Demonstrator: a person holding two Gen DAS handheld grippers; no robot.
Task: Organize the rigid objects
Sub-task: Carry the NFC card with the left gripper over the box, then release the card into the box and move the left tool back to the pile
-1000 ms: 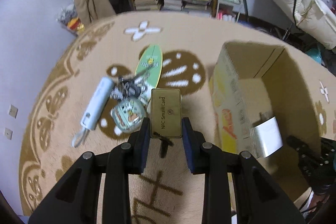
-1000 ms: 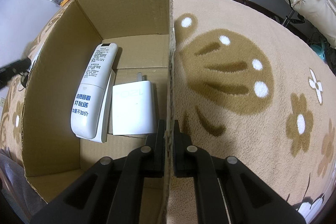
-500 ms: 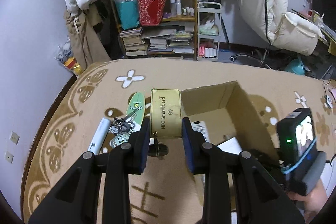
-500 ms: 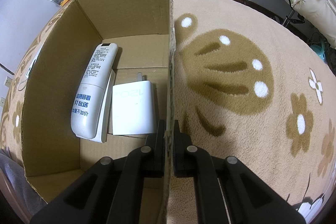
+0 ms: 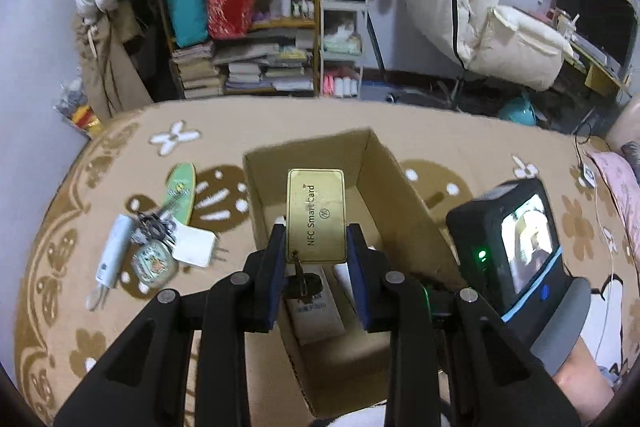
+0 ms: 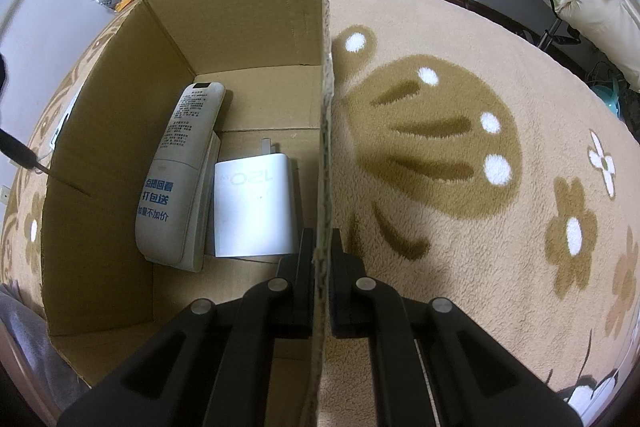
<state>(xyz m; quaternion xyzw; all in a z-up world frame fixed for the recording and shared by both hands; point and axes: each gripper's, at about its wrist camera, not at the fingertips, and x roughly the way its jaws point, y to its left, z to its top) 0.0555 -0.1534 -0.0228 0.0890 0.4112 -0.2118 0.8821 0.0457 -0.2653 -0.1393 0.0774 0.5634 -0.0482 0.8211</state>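
Note:
My left gripper [image 5: 316, 247] is shut on a gold NFC smart card [image 5: 316, 215], held upright above the open cardboard box [image 5: 376, 171]; a dark tag dangles under the card. My right gripper [image 6: 322, 251] is shut on the box's right wall [image 6: 325, 107]. Inside the box lie a white remote [image 6: 180, 167] and a white charger [image 6: 252, 207]. On the rug left of the box lie a white tube-shaped device [image 5: 112, 251], a bunch of keys [image 5: 154, 227], a round green tin [image 5: 154, 263], a white plug adapter [image 5: 196, 247] and a green mini skateboard [image 5: 180, 191].
The patterned beige rug [image 6: 480, 107] spreads around the box. A crowded bookshelf [image 5: 240, 39] and a small white cart [image 5: 344, 47] stand at the far wall. A cream chair [image 5: 516, 47] is at the back right. The right hand-held device [image 5: 516, 247] sits beside the box.
My left gripper has carried the card from above the pile on the rug rightwards and up, to over the box. The right gripper has stayed clamped on the box wall.

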